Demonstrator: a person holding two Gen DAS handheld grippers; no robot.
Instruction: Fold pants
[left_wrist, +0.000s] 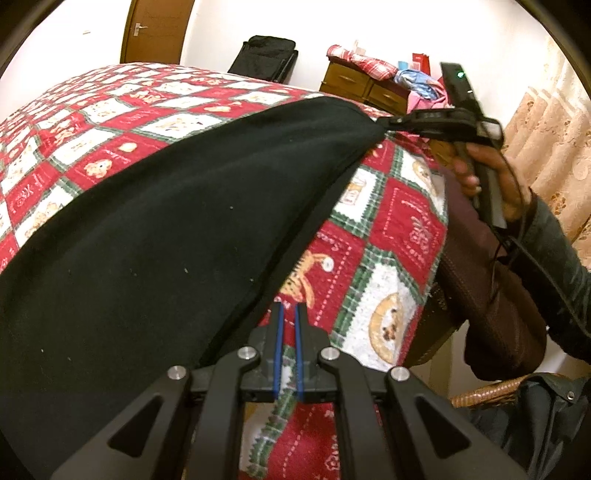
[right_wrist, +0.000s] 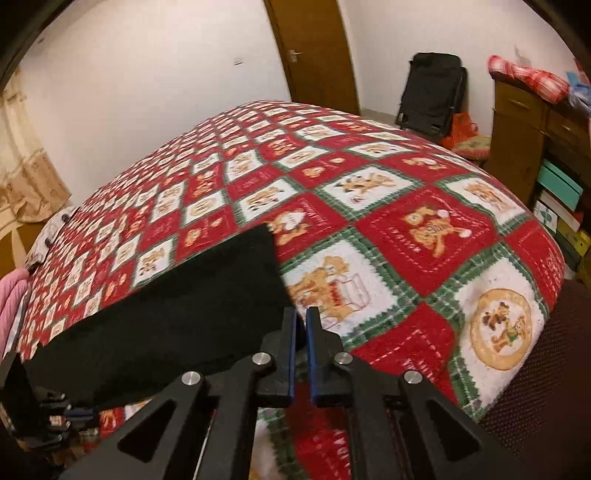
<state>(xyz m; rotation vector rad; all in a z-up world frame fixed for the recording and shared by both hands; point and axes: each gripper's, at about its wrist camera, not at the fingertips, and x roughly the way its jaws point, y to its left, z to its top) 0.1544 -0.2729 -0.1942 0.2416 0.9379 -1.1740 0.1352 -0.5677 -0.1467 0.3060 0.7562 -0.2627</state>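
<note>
Black pants (left_wrist: 166, 221) lie spread across a red, white and green patchwork quilt (left_wrist: 406, 229) on a bed. My left gripper (left_wrist: 289, 308) is shut beside the pants' near edge. Only quilt shows in the slit between its blue pads. A corner of the pants is drawn to a point at my right gripper (left_wrist: 388, 122), held by a hand (left_wrist: 491, 177). In the right wrist view the right gripper (right_wrist: 301, 314) stands at the pants' (right_wrist: 166, 314) corner with dark cloth in its narrow gap. The left gripper (right_wrist: 74, 411) sits at the pants' other end.
A dark brown padded seat (left_wrist: 480, 277) stands against the bed's right side, with a wicker rim (left_wrist: 491, 391) below it. A wooden dresser (right_wrist: 517, 122), a black suitcase (right_wrist: 432, 92) and a door (right_wrist: 310, 48) stand beyond the bed. Curtains (left_wrist: 546, 147) hang at the right.
</note>
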